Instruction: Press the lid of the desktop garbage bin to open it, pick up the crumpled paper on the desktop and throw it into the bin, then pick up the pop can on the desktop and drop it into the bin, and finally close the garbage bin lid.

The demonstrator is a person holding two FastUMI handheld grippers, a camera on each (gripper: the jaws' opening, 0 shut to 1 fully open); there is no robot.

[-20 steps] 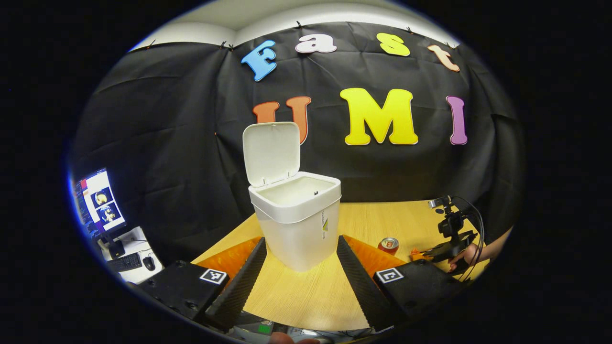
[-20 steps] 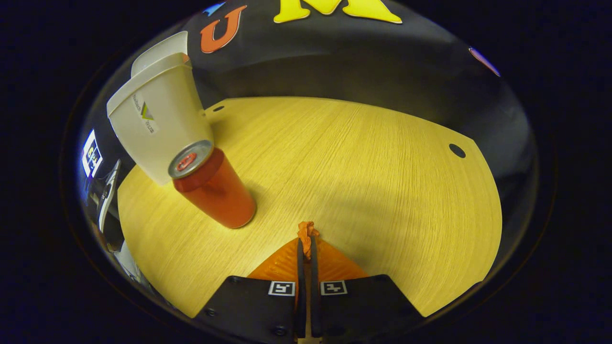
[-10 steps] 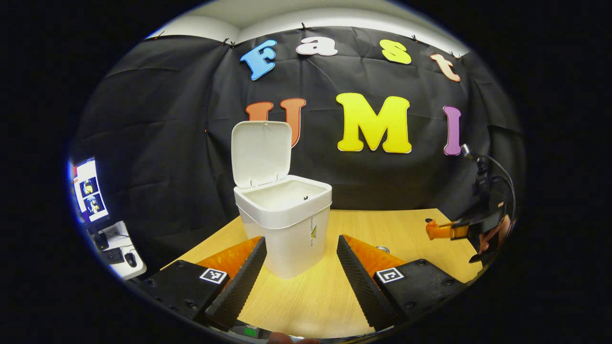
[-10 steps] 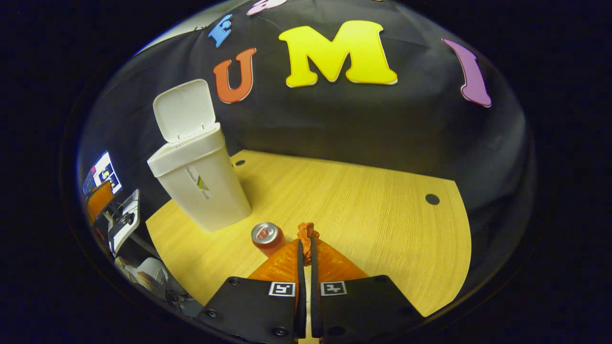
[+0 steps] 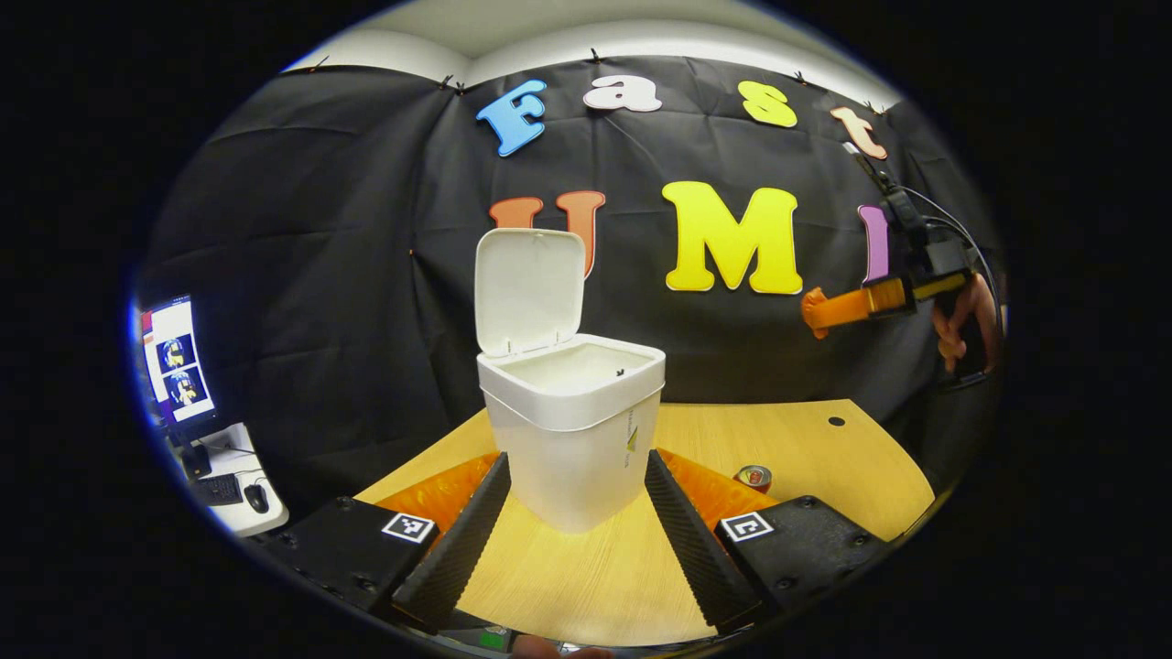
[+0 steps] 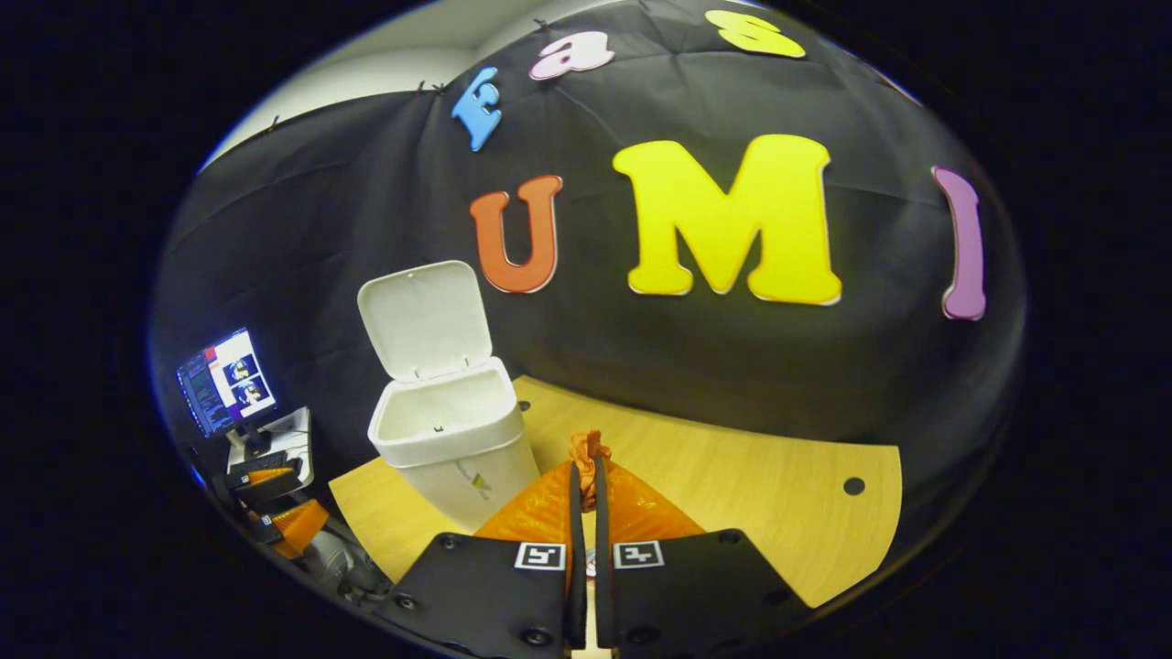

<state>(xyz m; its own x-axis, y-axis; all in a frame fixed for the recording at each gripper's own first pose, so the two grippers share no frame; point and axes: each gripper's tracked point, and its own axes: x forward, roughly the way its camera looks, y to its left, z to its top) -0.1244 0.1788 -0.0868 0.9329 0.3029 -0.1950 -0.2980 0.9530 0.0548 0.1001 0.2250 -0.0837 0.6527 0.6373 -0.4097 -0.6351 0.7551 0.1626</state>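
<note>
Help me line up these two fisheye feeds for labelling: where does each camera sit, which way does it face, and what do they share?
Left gripper view: rides the left gripper, low over the table, facing the open bin; its spread fingers flank the bin; the right gripper and a hand show raised at right.
Right gripper view: rides the right gripper, held high, looking down at the bin; its fingers pinch crumpled paper.
Shared: bin, table, monitor.
</note>
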